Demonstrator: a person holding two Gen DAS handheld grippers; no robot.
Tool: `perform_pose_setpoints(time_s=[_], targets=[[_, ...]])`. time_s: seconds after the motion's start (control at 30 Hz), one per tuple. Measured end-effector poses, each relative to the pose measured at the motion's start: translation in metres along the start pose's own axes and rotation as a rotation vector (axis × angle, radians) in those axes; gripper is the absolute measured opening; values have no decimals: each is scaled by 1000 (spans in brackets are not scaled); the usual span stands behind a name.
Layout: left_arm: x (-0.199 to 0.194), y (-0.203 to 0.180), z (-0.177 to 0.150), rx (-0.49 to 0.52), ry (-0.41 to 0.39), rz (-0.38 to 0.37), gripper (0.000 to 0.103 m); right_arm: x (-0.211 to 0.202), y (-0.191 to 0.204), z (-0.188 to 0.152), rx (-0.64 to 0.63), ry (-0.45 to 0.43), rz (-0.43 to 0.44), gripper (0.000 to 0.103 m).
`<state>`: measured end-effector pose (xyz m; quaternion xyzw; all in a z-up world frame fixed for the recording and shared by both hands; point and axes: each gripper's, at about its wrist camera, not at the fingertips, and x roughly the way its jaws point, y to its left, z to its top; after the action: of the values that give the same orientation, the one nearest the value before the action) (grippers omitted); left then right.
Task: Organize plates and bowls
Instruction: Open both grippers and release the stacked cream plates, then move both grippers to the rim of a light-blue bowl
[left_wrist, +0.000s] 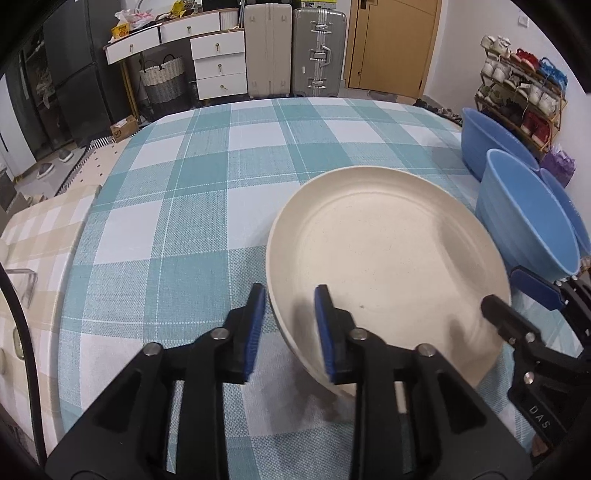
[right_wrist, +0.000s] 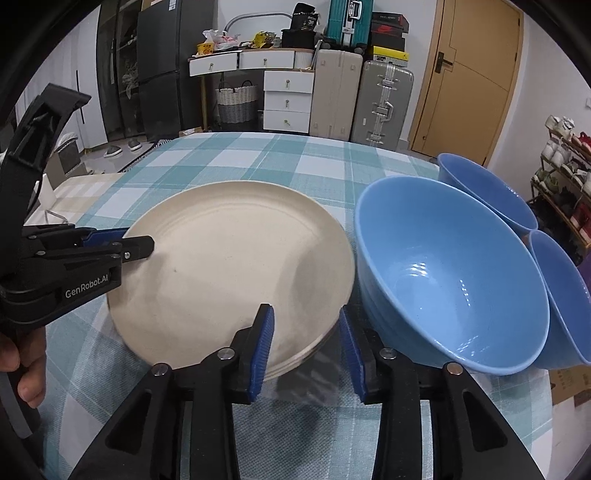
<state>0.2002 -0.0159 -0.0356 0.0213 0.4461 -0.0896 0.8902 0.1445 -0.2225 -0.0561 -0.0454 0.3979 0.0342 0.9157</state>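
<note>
Straddling the near-left rim of the cream plate (left_wrist: 384, 266), the left gripper (left_wrist: 290, 332) has its blue pads parted: one finger sits outside the rim over the checked tablecloth (left_wrist: 192, 192), the other inside over the plate's surface, and neither pad visibly presses the rim, so the plate looks released. The right gripper (right_wrist: 306, 349) stands likewise spread across the plate's near-right edge, one pad over the plate, the other in the narrow space between the plate and the nearest blue bowl (right_wrist: 450, 273); a gap shows on both sides of the rim. In the right wrist view a second edge shows under the plate, so it seems to rest on another plate, though this is hard to tell. Two more blue bowls (right_wrist: 487, 188) crowd just behind and beside the nearest one, touching it.
</note>
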Motion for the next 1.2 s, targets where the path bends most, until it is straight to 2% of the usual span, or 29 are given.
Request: perform_pose_setpoints(time_s=[0.03, 0.1, 0.17, 0.2, 0.23, 0.33, 0.4, 0.63, 0.93, 1.2], targets=[[-3, 0, -1, -2, -4, -5, 39, 0, -1, 0, 6, -1, 11, 50], [-10, 3, -2, -13, -19, -11, 62, -2, -4, 1, 29, 2, 31, 55], [-18, 5, -2, -24, -32, -14, 71, -3, -5, 1, 36, 1, 34, 62], [-23, 6, -1, -29, -39, -22, 78, -6, -6, 2, 45, -5, 46, 70], [-27, 6, -1, -32, -45, -27, 81, -8, -7, 2, 55, -10, 68, 78], [-41, 6, 0, -32, -65, -33, 85, -14, -7, 4, 69, -16, 101, 88], [-51, 4, 0, -32, -78, -29, 102, -19, -4, 5, 63, -25, 103, 92], [-81, 7, 0, -78, -131, -32, 102, -36, -3, 8, 77, -56, 130, 99], [-104, 2, 5, -86, -155, -42, 102, -62, -10, 11, 86, -99, 141, 102], [-109, -16, 21, -73, -165, -64, 102, -86, -50, 24, 149, -141, 155, 102]])
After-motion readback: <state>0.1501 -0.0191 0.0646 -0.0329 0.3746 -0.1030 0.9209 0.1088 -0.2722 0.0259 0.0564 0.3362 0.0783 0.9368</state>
